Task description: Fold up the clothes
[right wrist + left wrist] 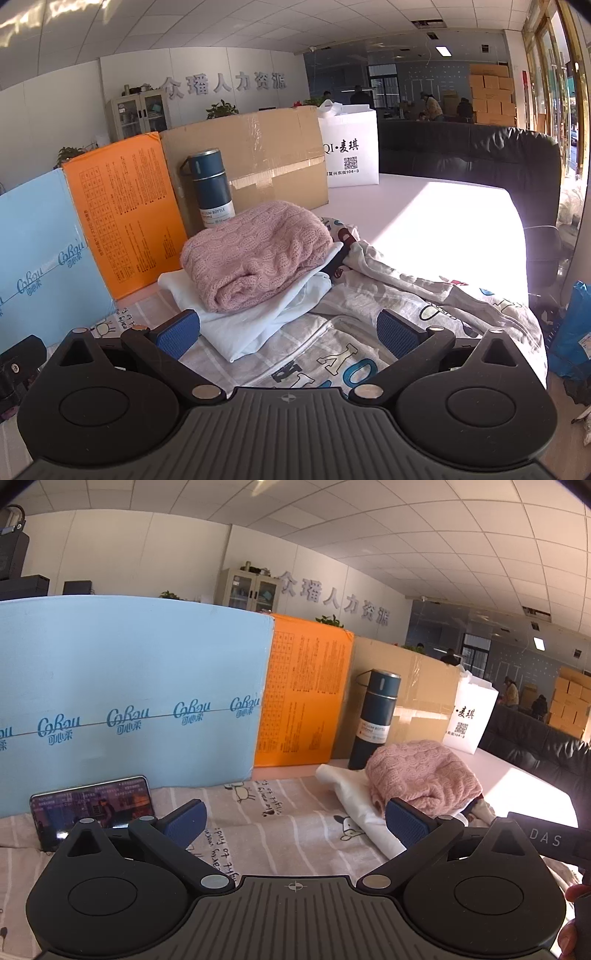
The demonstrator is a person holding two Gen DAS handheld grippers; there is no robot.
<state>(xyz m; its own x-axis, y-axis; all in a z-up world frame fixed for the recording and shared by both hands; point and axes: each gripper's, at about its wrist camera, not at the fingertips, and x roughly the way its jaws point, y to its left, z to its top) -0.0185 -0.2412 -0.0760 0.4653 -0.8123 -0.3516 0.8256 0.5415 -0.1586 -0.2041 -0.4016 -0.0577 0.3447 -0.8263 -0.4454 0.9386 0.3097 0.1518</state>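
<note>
This is a big office room with a white tiled ceiling, grey letters on the far wall, and a table covered by a striped cloth with little cartoon animals (280, 812). Along the back of the table stand a light blue box (129, 701), an orange box (303, 690) and a brown cardboard box (251, 151), with a white paper bag (351, 151) at the end of the row. A tall dark blue bottle (212, 188) stands in front of the cardboard box. Right in front of the bottle sits a folded pink knitted sweater (255, 254), lying on top of a folded white garment (258, 317). Beside that pile lies a rumpled grey garment with big printed letters (369, 332), spread out and not folded. A phone with a lit screen (92, 808) leans against the blue box. The left gripper (295, 819) has its blue fingers spread wide with nothing between them, above the striped cloth. The right gripper (288, 328) is spread wide too and grips nothing, just above the grey garment, near the pile.
</note>
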